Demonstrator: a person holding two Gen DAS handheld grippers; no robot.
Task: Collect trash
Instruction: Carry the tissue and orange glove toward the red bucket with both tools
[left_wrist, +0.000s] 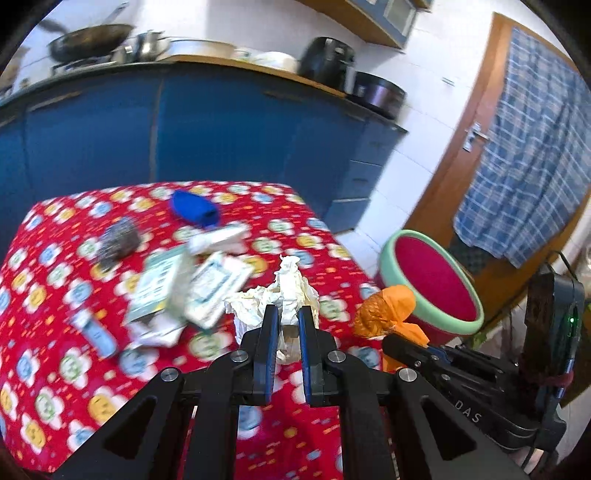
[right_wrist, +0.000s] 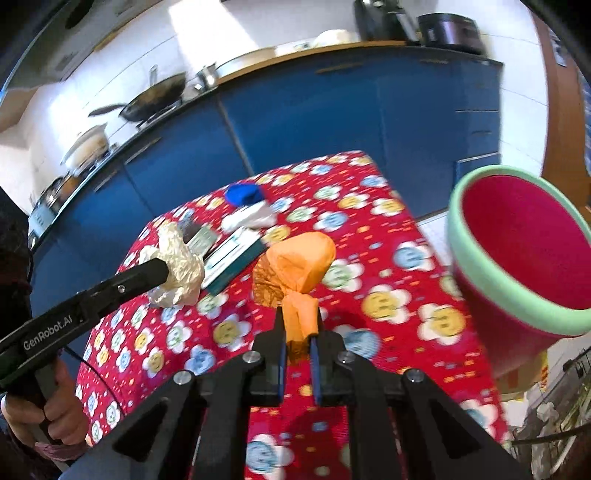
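Before blue kitchen cabinets (left_wrist: 221, 125), a red flower-patterned tablecloth (left_wrist: 55, 332).

Both claws (left_wrist: 288, 314) (right_wrist: 297, 325) clamped, angled downward

Counts, both wrist views: 2 black two-finger grippers, left gripper (left_wrist: 288, 314) and right gripper (right_wrist: 298, 334). 1 crumpled white-and-foil paper wad (left_wrist: 275, 299). 1 crumpled orange paper wad (right_wrist: 295, 273). 1 red bin with a mint-green rim (right_wrist: 517, 254). 1 blue cloth lump (left_wrist: 194, 208). 1 grey steel-wool scrubber (left_wrist: 118, 240). 1 white tube-like wrapper (left_wrist: 218, 238). Flat printed cartons or packets (left_wrist: 192, 288): at least 2, too blurred for a firm count. 1 red flower-print tablecloth (left_wrist: 55, 332).
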